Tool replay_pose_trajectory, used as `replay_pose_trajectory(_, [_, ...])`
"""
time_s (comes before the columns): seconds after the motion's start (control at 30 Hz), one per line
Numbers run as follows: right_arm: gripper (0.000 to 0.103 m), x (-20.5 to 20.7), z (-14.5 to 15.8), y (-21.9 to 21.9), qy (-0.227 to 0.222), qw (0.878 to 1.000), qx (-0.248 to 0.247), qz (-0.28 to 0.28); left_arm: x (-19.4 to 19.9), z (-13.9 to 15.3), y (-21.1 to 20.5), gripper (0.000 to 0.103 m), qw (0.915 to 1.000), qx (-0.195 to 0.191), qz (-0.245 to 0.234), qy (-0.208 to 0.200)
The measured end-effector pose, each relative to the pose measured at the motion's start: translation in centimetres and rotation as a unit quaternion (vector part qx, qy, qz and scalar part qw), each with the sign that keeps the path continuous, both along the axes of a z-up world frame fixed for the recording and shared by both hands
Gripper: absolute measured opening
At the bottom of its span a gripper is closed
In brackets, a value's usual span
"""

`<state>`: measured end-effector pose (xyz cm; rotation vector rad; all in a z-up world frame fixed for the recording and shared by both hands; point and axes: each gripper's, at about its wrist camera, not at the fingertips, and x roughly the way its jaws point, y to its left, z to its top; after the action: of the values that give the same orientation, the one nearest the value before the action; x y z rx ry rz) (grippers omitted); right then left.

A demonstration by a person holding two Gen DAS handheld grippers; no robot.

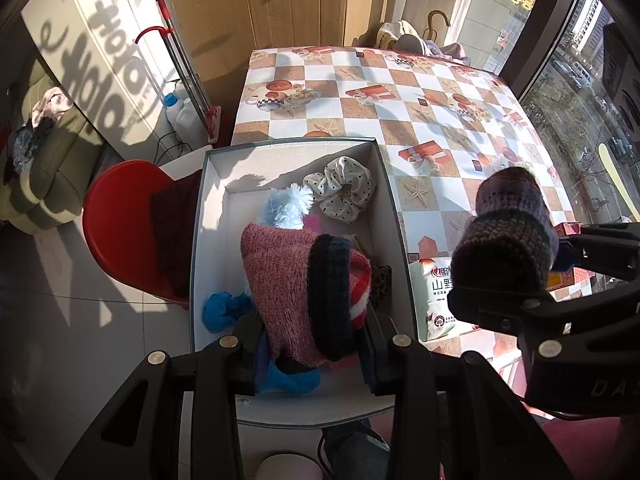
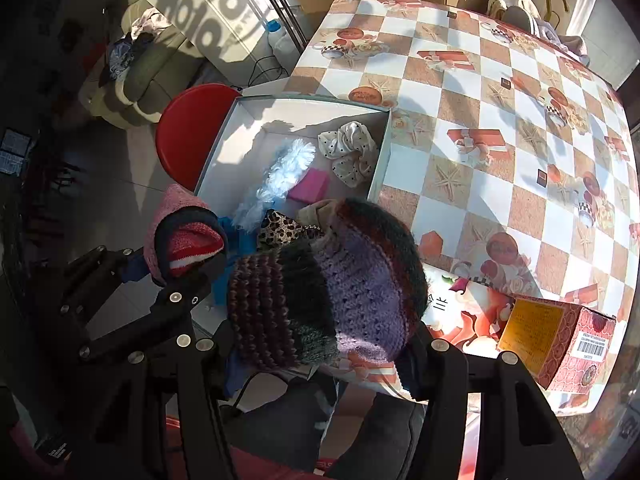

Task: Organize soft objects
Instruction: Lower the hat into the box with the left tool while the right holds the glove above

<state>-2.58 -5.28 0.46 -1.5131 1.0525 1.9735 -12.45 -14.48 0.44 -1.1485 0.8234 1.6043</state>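
The left tool (image 1: 308, 360) is clenched on a pink knitted hat with a navy and red-striped band (image 1: 288, 292), held over the white open cardboard box (image 1: 216, 200) at the bench (image 1: 440, 92) edge. The right tool (image 2: 320, 356) grips a purple and dark striped crocheted hat (image 2: 332, 280) just beside the box. Risk: the crocheted hat overhangs the box rim; released there, it may drape the wall or slide onto the bench. The two tools sit close and may collide.

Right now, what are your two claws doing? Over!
Left gripper shut on pink knit hat, over white box. Right gripper shut on purple knit hat. Nothing blocking.
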Motion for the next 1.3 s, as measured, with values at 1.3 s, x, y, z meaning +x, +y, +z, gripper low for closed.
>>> replay_pose_trajectory(1.3, [0.060, -0.19, -0.36, -0.26, -0.003, 1.000, -0.004, 0.000, -0.83, -0.59, -0.19, 0.040, 1.0000, -0.006, 0.005, -0.003])
